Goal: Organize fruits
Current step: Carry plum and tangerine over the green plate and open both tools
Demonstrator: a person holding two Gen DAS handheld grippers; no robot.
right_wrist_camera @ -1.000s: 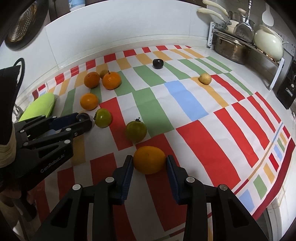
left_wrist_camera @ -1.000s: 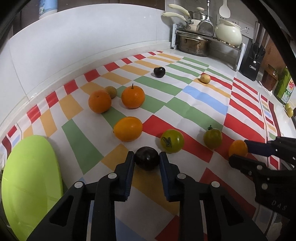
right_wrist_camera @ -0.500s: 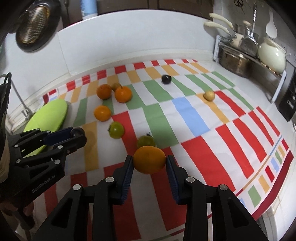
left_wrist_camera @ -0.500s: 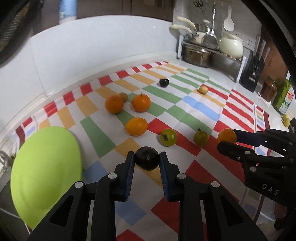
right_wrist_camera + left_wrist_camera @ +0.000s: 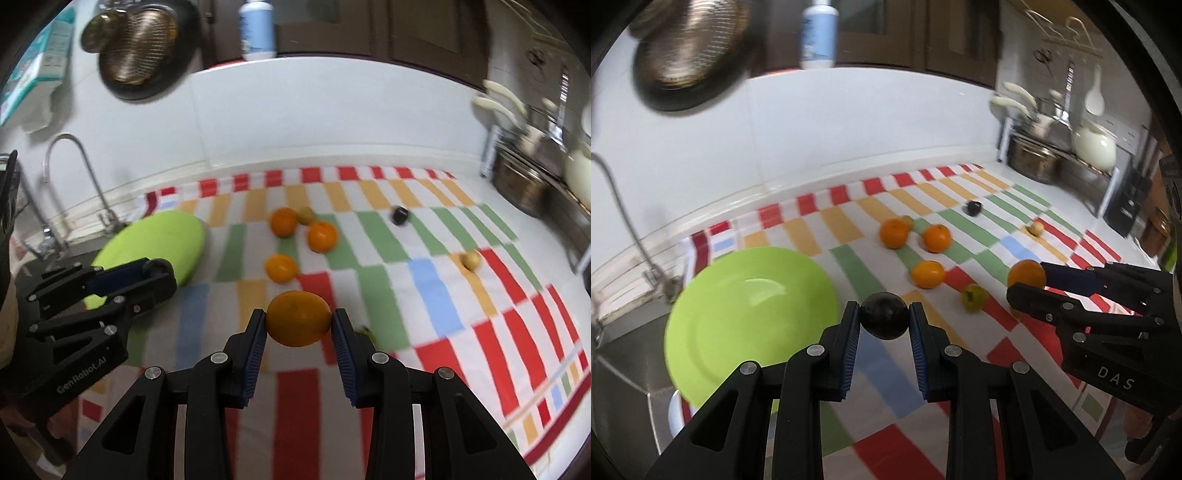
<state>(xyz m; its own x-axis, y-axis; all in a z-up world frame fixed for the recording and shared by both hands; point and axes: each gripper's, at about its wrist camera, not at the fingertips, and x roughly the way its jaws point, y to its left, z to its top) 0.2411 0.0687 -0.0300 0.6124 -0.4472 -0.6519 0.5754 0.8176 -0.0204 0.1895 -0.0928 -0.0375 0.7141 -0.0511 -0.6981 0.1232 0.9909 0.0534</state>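
Dark plum [image 5: 884, 320] between hand-held gripper [image 5: 883, 332] pads

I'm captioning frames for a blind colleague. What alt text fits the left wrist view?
The left claw grips a dark round fruit above a striped cloth, a green plate at left, the right claw holding an orange.

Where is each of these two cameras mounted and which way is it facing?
Left wrist: on the left claw, looking down its fingers at a held dark plum, green plate and striped cloth; right claw shows at right.
Right wrist: on the right claw, gripping an orange, facing the wall; left claw shows at left.
Shared: plate, cloth, loose oranges.
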